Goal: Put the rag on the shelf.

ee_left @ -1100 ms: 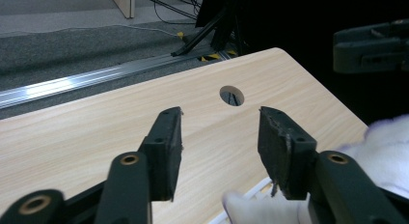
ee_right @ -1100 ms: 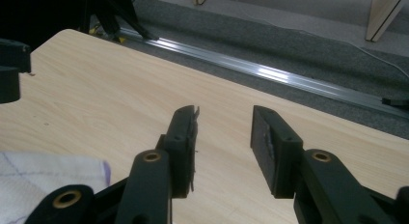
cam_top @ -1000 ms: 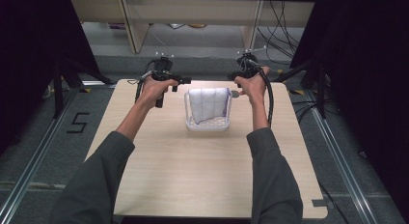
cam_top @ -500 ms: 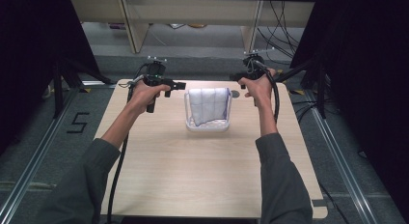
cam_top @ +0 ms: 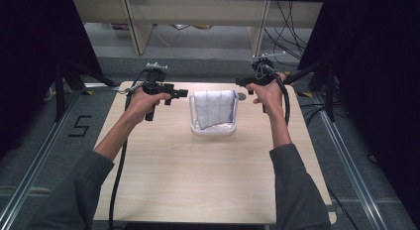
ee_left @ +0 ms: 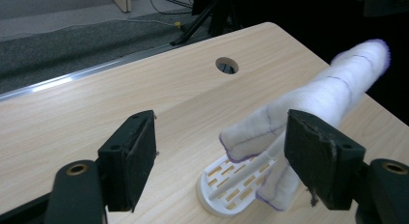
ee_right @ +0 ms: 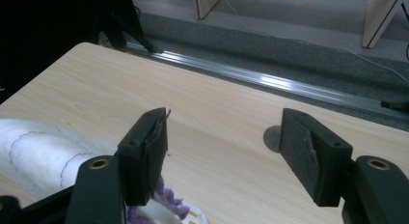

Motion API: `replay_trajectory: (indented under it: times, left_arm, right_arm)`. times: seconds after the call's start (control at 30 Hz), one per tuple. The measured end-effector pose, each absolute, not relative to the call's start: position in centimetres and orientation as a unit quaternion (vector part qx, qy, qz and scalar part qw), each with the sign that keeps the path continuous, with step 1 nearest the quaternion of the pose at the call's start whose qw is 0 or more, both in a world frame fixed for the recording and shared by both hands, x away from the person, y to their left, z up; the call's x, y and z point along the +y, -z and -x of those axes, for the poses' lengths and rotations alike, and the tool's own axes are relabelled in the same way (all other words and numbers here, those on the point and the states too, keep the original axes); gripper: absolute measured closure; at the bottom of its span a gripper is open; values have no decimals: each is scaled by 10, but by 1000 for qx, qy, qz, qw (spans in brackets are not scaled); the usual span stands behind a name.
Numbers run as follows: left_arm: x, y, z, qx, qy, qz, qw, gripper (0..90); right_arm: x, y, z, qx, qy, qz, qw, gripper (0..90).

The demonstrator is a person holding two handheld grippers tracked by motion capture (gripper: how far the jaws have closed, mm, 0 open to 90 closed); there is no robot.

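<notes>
A cloth [cam_top: 213, 107] drapes over a rack [cam_top: 214, 129] mid-table [cam_top: 198, 180]; left tongs [cam_top: 182, 93] left of it; right tongs [cam_top: 239, 83] right.

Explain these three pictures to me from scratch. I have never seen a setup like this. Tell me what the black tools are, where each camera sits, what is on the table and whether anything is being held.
A person sits at a wooden table and holds a hand-operated tool in each hand. Each tool ends in two black jaws that pinch things.

The high view comes from a fixed camera above the person, looking down. It shows the left gripper and the right gripper on either side of a white slotted rack, over which a white cloth with purple stitching is draped.

The other two pictures come from cameras riding on the tools, looking along their jaws. The left gripper view shows the cloth from its end. The right gripper view shows mostly bare tabletop, with the cloth at the lower left.

Both pairs of jaws stand apart. Nothing is held.
</notes>
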State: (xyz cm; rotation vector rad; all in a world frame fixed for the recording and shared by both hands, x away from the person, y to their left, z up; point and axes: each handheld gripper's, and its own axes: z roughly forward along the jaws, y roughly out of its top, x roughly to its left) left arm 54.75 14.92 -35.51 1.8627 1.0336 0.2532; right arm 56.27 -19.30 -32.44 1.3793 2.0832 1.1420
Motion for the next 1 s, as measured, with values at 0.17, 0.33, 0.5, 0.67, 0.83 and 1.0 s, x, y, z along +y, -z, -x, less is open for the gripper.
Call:
replay_trajectory:
  times: [0.17,0.33,0.5,0.67,0.83,1.0]
  left_arm:
    - [151,354,-538,413,-101,-766,483,256]
    - [152,353,-526,405,-99,-763,494,251]
    - [151,355,-513,393,-103,-771,491,250]
    - [154,357,-504,392,-103,-770,493,249]
    - [154,361,-495,386,-101,-773,494,244]
    - [155,365,-487,380,-95,-775,496,243]
  right_arm:
    - [-192,321,-554,746,-409,-489,193,349]
    - [-194,315,-544,747,-413,-483,193,349]
    - [-197,316,-535,753,-412,-471,202,349]
    - [-201,316,-528,750,-419,-470,202,349]
    - [-202,317,-519,751,-419,-469,203,349]
    - [-203,317,-510,755,-424,-458,200,346]
